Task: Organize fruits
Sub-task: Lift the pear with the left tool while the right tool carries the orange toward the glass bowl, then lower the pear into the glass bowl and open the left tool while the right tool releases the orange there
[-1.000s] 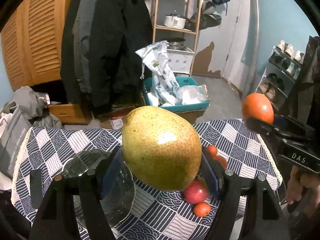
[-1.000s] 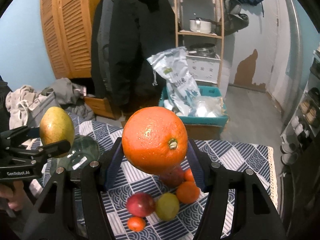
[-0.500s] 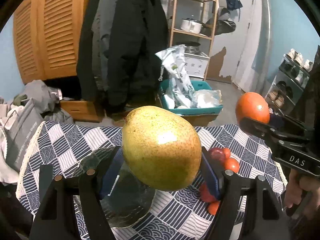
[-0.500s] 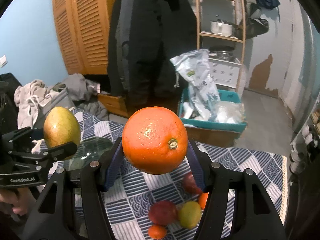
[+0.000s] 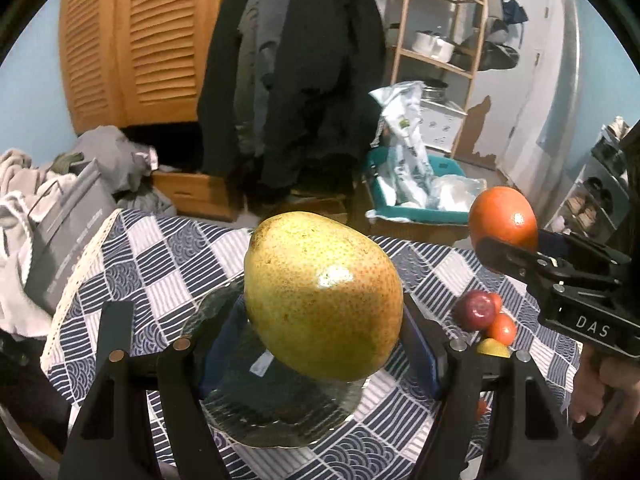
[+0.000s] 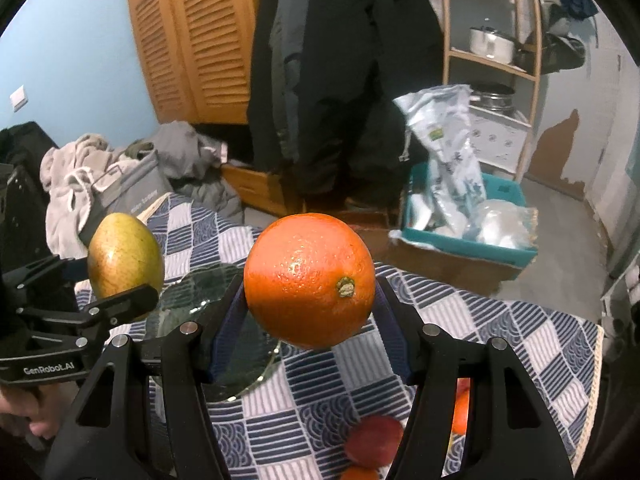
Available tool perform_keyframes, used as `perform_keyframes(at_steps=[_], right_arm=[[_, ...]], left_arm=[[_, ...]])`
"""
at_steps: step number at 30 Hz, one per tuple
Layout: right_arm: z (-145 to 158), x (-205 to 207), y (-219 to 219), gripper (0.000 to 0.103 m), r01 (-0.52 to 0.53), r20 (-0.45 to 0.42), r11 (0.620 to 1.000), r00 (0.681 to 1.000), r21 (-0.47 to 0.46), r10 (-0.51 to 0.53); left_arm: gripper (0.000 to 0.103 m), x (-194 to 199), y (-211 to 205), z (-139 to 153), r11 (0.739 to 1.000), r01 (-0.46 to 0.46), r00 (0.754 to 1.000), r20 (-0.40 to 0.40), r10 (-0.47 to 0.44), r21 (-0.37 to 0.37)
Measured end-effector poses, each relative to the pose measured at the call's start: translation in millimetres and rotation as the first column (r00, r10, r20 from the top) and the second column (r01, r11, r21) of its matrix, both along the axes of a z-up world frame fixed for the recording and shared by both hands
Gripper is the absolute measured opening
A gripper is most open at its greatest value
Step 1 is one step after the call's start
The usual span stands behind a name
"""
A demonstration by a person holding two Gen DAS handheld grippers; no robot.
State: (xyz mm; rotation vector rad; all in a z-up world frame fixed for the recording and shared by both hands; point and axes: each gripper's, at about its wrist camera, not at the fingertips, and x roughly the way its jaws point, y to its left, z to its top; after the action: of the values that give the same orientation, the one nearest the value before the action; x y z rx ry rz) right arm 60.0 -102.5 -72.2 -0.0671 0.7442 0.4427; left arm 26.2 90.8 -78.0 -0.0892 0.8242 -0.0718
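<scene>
My left gripper point(image 5: 322, 326) is shut on a big yellow-green mango point(image 5: 320, 296) and holds it in the air over the clear glass plate point(image 5: 276, 408). The same mango point(image 6: 125, 262) shows at the left of the right wrist view. An orange point(image 6: 309, 278) sits clamped in my right gripper point(image 6: 310, 328), above the plate's point(image 6: 244, 360) right edge. That orange point(image 5: 502, 220) appears at the right in the left wrist view. Several small fruits lie on the cloth: a dark red one point(image 5: 476, 310), a small orange one point(image 5: 502, 328) and a yellow one point(image 5: 494, 348).
A blue-and-white patterned tablecloth point(image 5: 168, 264) covers the table. Behind it hang dark coats point(image 5: 304, 60), with a wooden louvred cupboard point(image 5: 132, 40), a shelf rack point(image 5: 444, 32), a teal bin of bags point(image 5: 416, 196) and a grey bag with clothes point(image 5: 68, 236) at the left.
Both grippers have moved left over the table with their fruit; the plate now lies under them and the loose fruits have shifted right in both views. The grips are unchanged.
</scene>
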Motion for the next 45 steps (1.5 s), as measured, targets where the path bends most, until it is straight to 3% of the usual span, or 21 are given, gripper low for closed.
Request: perform_keyframes(at_steps=[17,29,45], right_arm=[[-72,35,71,0.062,-0.124,-0.168,0.991,0.979,-0.05,0.114],[-135,42,103,0.062,-0.217,-0.292,0.966,0.941,-0.139,0.169],[-172,40,116,0.063,-0.296,-0.385,0.935,0.9,-0.195,0.205]], left_arm=[[0.076,19,51,-71,0.993,-0.116,0.977,-0.176,0.116,0.015],[0.076,29,66,-127,0.987,-0.16,0.927,-0.34,0.156,0.015],[0.076,28,70,-167,0.985,-0.167,0.859,-0.485,0.164,0.038]])
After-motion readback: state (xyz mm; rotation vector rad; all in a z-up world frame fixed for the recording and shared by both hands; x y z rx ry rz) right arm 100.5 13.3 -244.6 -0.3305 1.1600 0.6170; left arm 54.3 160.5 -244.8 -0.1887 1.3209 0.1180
